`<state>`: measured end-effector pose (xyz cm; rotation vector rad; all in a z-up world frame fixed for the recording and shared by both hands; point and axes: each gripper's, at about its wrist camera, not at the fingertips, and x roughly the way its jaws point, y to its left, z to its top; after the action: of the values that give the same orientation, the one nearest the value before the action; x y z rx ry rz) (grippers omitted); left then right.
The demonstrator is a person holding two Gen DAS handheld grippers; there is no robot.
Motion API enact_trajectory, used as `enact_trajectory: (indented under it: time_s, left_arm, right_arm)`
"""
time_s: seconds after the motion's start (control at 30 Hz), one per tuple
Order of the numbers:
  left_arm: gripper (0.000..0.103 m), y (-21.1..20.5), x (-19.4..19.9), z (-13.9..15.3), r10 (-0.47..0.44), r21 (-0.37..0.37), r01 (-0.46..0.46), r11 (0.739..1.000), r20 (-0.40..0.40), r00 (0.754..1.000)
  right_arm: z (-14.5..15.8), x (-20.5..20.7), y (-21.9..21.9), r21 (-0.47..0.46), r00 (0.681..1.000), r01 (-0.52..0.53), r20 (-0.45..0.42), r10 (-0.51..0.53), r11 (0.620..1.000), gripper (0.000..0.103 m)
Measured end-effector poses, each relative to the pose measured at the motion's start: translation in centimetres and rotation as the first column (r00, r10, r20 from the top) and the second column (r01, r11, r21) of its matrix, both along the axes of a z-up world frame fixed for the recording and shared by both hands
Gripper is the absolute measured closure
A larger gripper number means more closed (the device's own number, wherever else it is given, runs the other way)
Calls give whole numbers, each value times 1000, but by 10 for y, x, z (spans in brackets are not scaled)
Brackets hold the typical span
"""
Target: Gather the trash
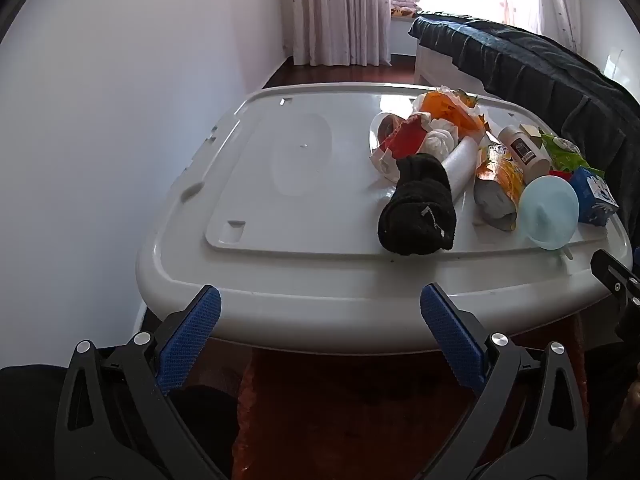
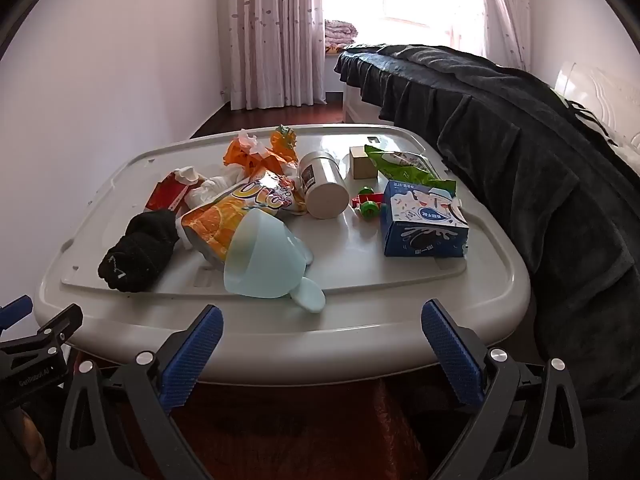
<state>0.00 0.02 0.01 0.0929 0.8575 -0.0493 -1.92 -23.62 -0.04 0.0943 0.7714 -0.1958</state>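
A: On the white bin lid [image 2: 400, 312], at twelve o'clock from your right gripper [image 2: 322, 344], the trash lies heaped. Entries: pale blue plastic cup [image 2: 268, 260] on its side, mouth toward you, its handle over the lid's near raised border. Behind it, at eleven o'clock, an orange juice pouch [image 2: 240, 216], crumpled. A black sock [image 2: 140, 252] at ten o'clock, rolled. A red wrapper [image 2: 168, 194] and white tissue wads [image 2: 212, 190] further back; an orange bag [image 2: 256, 152] at the far side.

B: And to the right?

A: A beige canister [image 2: 326, 188] lying on its side at twelve o'clock, a blue carton [image 2: 424, 224] at one o'clock, a green packet [image 2: 400, 164] and a small tan box [image 2: 362, 162] behind it. Small red-green bits between canister and carton; I cannot tell what they are.

B: Your tools?

A: Both spread wide, nothing between the pads. Your left gripper [image 1: 320, 332] hangs over the lid's near rim [image 1: 320, 320], heap at one o'clock.

B: Room to move?

A: The lid's left half [image 1: 280, 168] lies bare in the left view. A dark blanket [image 2: 540, 168] runs along the lid's right edge, close to the carton. White wall [image 1: 120, 120] at nine o'clock.
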Motion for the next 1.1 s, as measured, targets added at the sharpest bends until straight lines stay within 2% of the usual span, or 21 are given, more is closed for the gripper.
enact_trajectory:
  time_s: [0.27, 1.1]
  left_arm:
    - [6, -8, -4, -1, 3, 21, -3, 1000, 8, 1000]
    - [6, -7, -1, -5, -17, 13, 17, 1000, -18, 1000]
  right_arm:
    - [-1, 0, -1, 2, 1000, 0, -2, 0, 1000, 5]
    - [-8, 1, -3, 5, 1000, -1, -8, 1, 1000, 5]
